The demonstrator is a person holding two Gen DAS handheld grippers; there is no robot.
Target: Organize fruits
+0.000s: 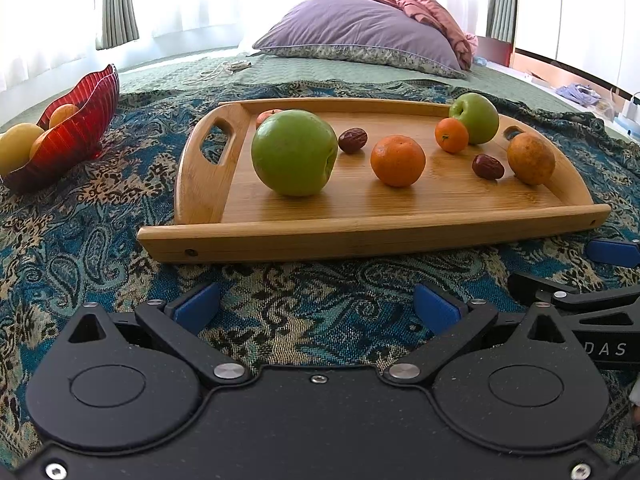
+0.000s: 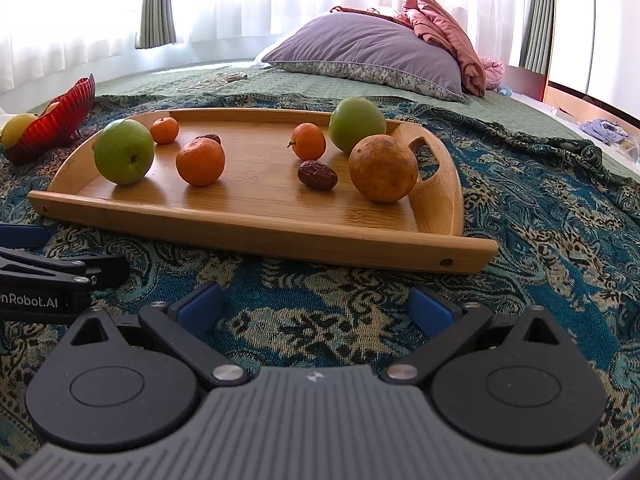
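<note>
A wooden tray [image 1: 360,236] [image 2: 256,232] lies on a patterned cloth and carries several fruits. In the left wrist view it holds a large green apple [image 1: 294,152], a mandarin [image 1: 397,161], a small mandarin [image 1: 451,135], a second green apple [image 1: 474,117], two dates [image 1: 352,140] [image 1: 487,167] and a dull orange [image 1: 531,159]. The right wrist view shows the same fruits, with the dull orange [image 2: 383,168] nearest. My left gripper [image 1: 318,306] is open and empty, in front of the tray. My right gripper [image 2: 316,308] is open and empty too.
A red ribbed glass bowl [image 1: 76,136] [image 2: 60,120] with yellow and orange fruits stands left of the tray. A purple pillow [image 1: 360,36] and pink bedding [image 1: 428,8] lie at the back of the bed. A white cable [image 1: 216,70] lies behind the cloth.
</note>
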